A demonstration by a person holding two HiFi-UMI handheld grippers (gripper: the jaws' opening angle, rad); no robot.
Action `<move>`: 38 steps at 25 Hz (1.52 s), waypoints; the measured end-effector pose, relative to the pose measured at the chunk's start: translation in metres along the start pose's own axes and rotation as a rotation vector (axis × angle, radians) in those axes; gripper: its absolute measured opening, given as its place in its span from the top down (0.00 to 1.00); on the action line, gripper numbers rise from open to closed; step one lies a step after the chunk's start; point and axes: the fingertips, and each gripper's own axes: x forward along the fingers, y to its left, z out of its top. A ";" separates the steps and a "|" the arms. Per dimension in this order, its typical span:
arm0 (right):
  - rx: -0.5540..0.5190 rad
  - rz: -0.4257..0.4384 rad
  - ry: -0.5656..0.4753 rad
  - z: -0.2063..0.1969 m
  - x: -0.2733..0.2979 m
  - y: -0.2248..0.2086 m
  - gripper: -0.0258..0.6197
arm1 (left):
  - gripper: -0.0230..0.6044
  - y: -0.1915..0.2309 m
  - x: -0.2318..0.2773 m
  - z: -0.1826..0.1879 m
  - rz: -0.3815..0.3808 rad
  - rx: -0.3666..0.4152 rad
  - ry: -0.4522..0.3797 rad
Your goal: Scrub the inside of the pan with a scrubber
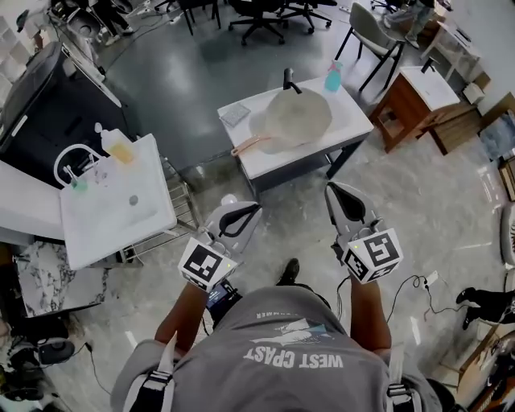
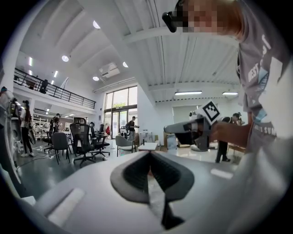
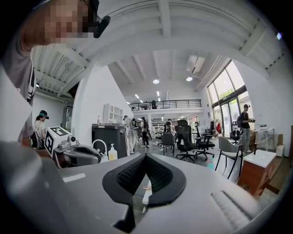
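Observation:
The pan (image 1: pixel 291 119), round and pale with a pinkish handle, lies on a small white table (image 1: pixel 354 121) ahead of me. Beside it at the table's left corner rests a flat grey square pad (image 1: pixel 235 114), likely the scrubber. Both grippers are held in the air well short of the table, pointing toward it. My left gripper (image 1: pixel 241 211) has its jaws together with nothing in them, as its own view shows (image 2: pixel 149 155). My right gripper (image 1: pixel 341 193) is likewise shut and empty (image 3: pixel 145 157). Each gripper appears in the other's view: the right gripper (image 2: pixel 197 130) and the left gripper (image 3: pixel 73 154).
A blue bottle (image 1: pixel 333 76) and a black upright object (image 1: pixel 288 79) stand at the table's far edge. A white sink unit (image 1: pixel 153 217) with a soap bottle (image 1: pixel 119 145) is at my left, a wooden cabinet (image 1: pixel 414 100) at the right. Office chairs (image 1: pixel 257 16) stand behind.

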 end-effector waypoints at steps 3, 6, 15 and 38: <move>0.002 0.044 0.012 -0.001 0.020 -0.035 0.96 | 0.96 0.010 0.037 0.007 0.032 -0.010 0.000; 0.013 0.072 0.011 -0.003 0.032 -0.065 0.96 | 0.96 0.016 0.067 0.009 0.062 -0.008 0.008; 0.071 0.113 0.020 -0.022 0.057 -0.138 0.96 | 0.96 0.034 0.136 0.019 0.124 0.007 0.045; 0.034 -0.048 0.151 -0.017 0.243 -0.120 0.96 | 0.96 0.270 0.147 0.008 0.006 0.022 -0.013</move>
